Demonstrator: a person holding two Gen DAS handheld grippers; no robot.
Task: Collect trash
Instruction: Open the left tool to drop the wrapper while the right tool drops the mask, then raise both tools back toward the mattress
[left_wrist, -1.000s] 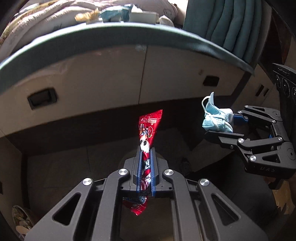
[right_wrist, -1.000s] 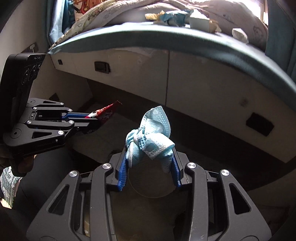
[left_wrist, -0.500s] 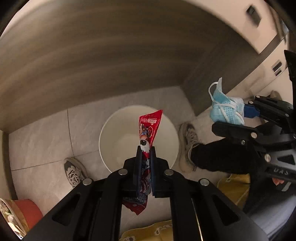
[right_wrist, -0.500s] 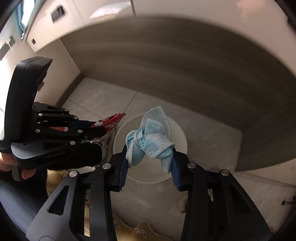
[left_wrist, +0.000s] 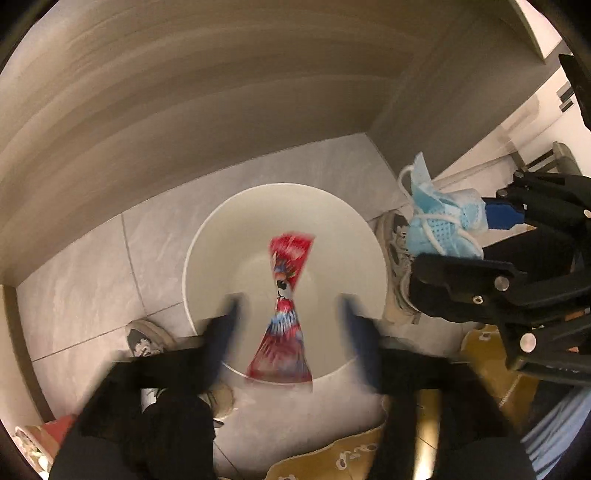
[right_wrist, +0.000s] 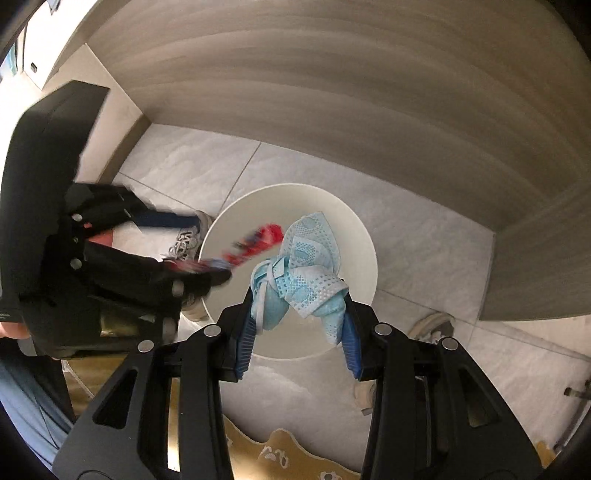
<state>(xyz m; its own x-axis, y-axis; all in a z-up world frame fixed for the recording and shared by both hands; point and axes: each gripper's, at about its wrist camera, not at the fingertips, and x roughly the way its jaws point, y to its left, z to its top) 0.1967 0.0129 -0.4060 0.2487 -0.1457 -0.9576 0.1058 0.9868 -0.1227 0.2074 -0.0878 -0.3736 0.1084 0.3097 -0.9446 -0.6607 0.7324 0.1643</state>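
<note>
Now the left gripper (left_wrist: 288, 317) has just been opening, its jaws spread wide over the white bin (left_wrist: 207, 236) on the floor, and the red wrapper (left_wrist: 282, 306) hangs loose between them, touching neither pad and seemingly dropping into the bin. The right gripper (right_wrist: 297, 325) hovers above the same bin, pinching the crumpled blue mask (right_wrist: 303, 273). Judging from this, the wrapper is as good as binned, while the mask's release is still left.

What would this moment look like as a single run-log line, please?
left gripper: jaws just opened, red wrapper loose over white bin | right gripper: shut on blue face mask above bin
</note>
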